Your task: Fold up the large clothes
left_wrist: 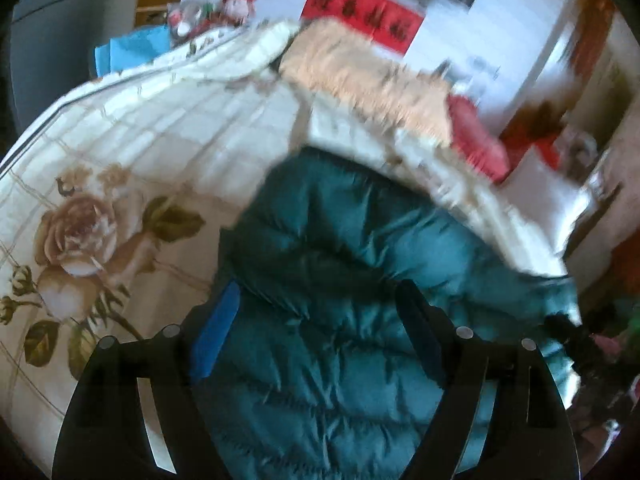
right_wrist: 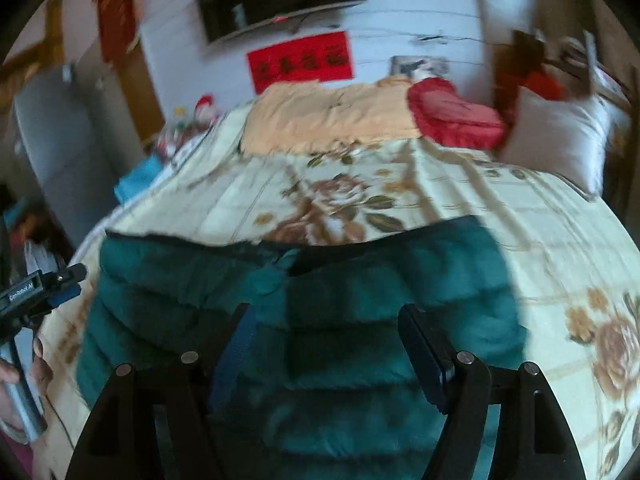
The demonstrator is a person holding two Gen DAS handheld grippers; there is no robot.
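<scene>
A teal quilted puffer jacket [left_wrist: 344, 288] lies on a bed with a cream floral bedspread [left_wrist: 120, 152]. My left gripper [left_wrist: 316, 292] is open, its fingers spread above the jacket. In the right wrist view the jacket [right_wrist: 360, 300] lies flat on the bedspread [right_wrist: 560, 240], its far edge across the middle. My right gripper [right_wrist: 324, 316] is open and hovers over the jacket's near part. The left gripper also shows at the left edge of the right wrist view [right_wrist: 64, 284], off the jacket's left side. Both views are blurred.
An orange blanket [right_wrist: 328, 120], a red cushion [right_wrist: 452, 112] and a white pillow [right_wrist: 560, 140] lie at the bed's far end. A red banner [right_wrist: 300, 62] hangs on the white wall. Stuffed toys [left_wrist: 224, 10] and a blue object [left_wrist: 132, 48] sit beside the bed.
</scene>
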